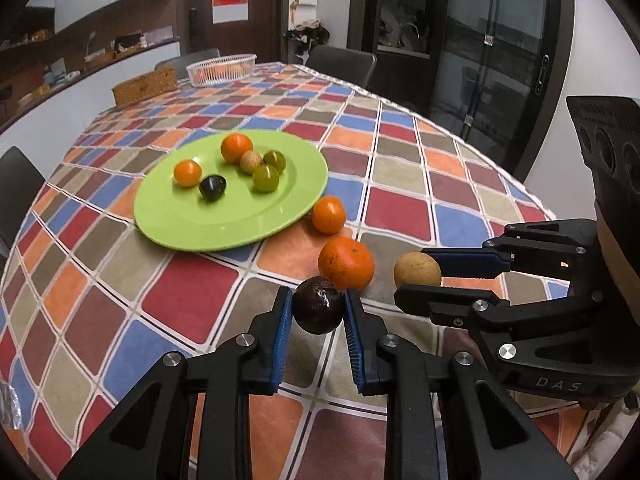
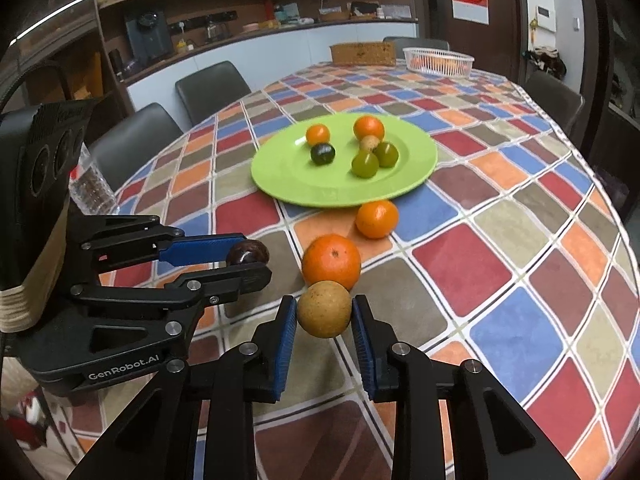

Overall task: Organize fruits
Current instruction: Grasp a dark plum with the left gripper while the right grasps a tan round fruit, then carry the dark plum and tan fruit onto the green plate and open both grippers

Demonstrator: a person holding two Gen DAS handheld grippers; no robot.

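The left gripper (image 1: 319,311) is clamped on a dark round fruit (image 1: 319,305), the blue pads (image 1: 282,334) pressed against both its sides; the right gripper (image 2: 324,312) is clamped likewise on a tan round fruit (image 2: 324,309); both fruits are held near the table's front edge, just short of the large orange (image 2: 331,261). The green plate (image 1: 188,222) is seen farther back on the checked tablecloth (image 1: 192,296), with six fruits on it; a small orange (image 1: 328,214) lies just beside its rim. For the carry, both fruits are judged best lifted clear of the two loose oranges, brought over bare plate, lowered until seated, and only then released, so that rolling is limited. "GenRobot.AI" is read on the left gripper's body, "DAS" on the right's; the red door hanging is not legible.
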